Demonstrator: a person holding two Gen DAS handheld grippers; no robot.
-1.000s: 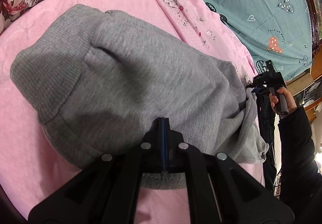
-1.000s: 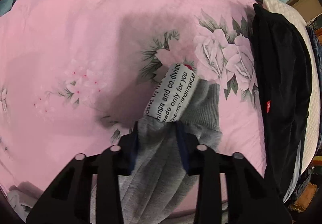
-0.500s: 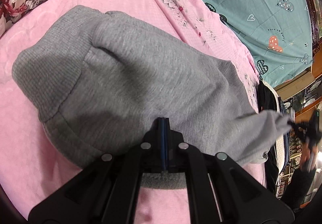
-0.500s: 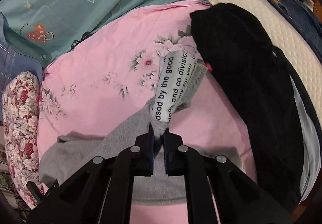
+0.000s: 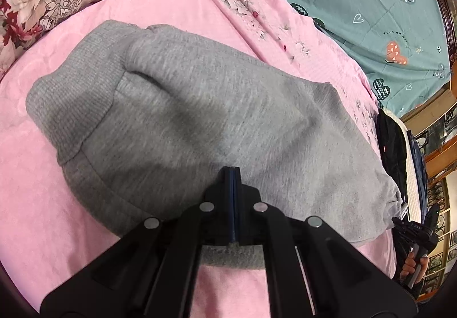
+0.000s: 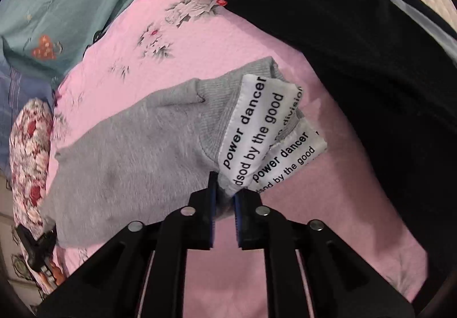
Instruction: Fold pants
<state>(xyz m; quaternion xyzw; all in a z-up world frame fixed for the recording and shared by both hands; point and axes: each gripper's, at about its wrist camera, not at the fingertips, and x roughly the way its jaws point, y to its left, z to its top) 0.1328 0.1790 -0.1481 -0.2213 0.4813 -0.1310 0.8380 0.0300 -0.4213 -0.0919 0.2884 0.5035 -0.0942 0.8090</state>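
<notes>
Grey knit sweatpants (image 5: pixel 217 118) lay stretched across pink floral bedsheet (image 5: pixel 37 203). My left gripper (image 5: pixel 232 175), jaws clenched on pants' near edge. My right gripper (image 6: pixel 224 192), jaws opening, grey cuff with white printed labels (image 6: pixel 251 123) between them, near black garment (image 6: pixel 357 46).

Two white labels (image 6: pixel 258 129) sewn at the ribbed cuff of the grey pants (image 6: pixel 137 163) carry black print. The upper one reads "power dancer", then "dsod by the good" (its first letters are hidden), then a partly folded line that looks like "division". The lower label (image 6: pixel 288 158), just beside the first and farther from the cuff, repeats "power dancer" and "by the good". In the left wrist view, the teal heart-print sheet (image 5: pixel 371 3) beyond the pants bears small script reading "Turn off", the rest illegible
</notes>
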